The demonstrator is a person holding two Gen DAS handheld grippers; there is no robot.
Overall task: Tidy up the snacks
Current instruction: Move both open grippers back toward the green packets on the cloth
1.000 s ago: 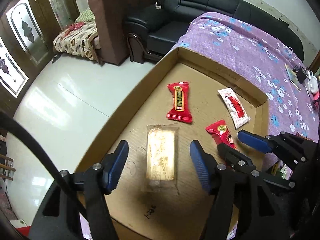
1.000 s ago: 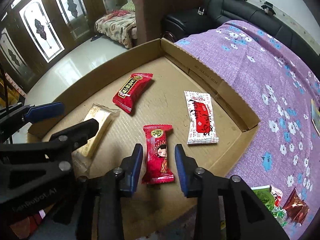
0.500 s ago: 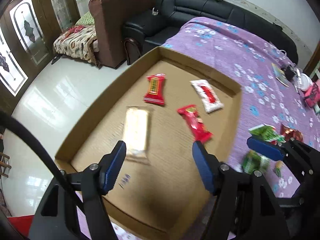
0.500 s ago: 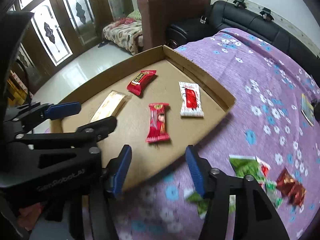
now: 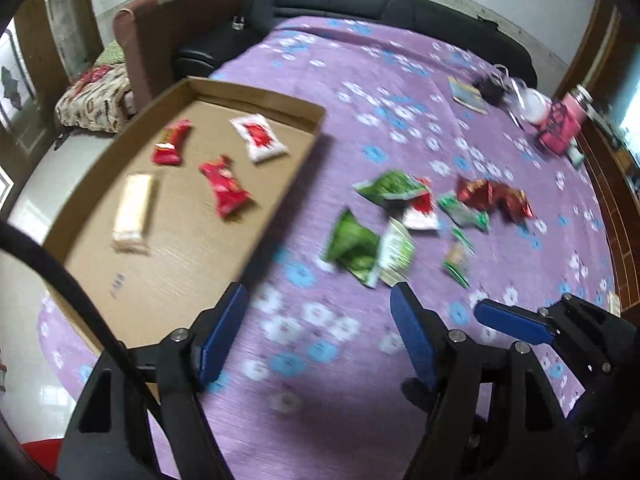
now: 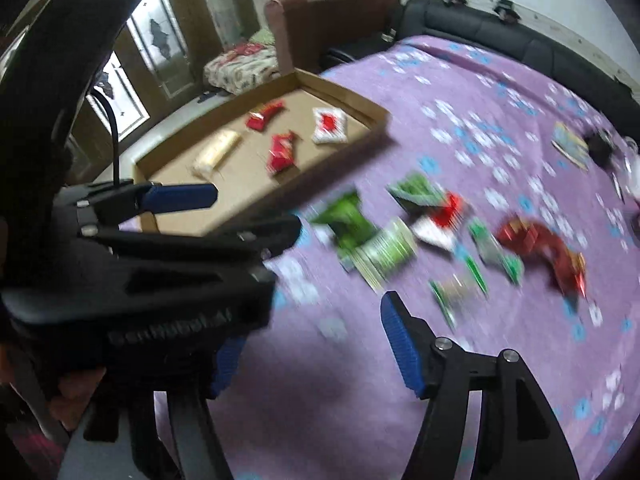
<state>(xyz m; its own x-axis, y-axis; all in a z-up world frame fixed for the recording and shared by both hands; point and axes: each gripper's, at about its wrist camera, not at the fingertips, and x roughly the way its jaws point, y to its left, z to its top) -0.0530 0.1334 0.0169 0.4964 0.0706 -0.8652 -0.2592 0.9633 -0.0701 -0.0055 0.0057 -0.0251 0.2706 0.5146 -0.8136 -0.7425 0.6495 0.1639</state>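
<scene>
A shallow cardboard tray (image 5: 256, 236) lies on the purple flowered cloth and holds a pale bar (image 5: 134, 208), two red snack packs (image 5: 226, 186) and a white-and-red pack (image 5: 260, 138). A loose pile of green packs (image 5: 356, 244) and red packs (image 5: 494, 198) lies on the cloth to its right. My left gripper (image 5: 318, 336) is open and empty above the cloth, near the tray's corner. My right gripper (image 6: 312, 344) is open and empty, just short of the pile (image 6: 380, 248). The tray also shows in the right wrist view (image 6: 224, 220).
A black sofa (image 5: 360, 4) and a brown armchair (image 5: 160, 28) stand beyond the table. A booklet (image 5: 466, 94), a white dish and a pink container (image 5: 560, 120) sit at the far right of the table. White floor lies to the left.
Both grippers pulled back and swung right, away from the tray toward the loose pile. The right jaws opened wide, leaving the red pack in the tray. Views are motion-blurred.
</scene>
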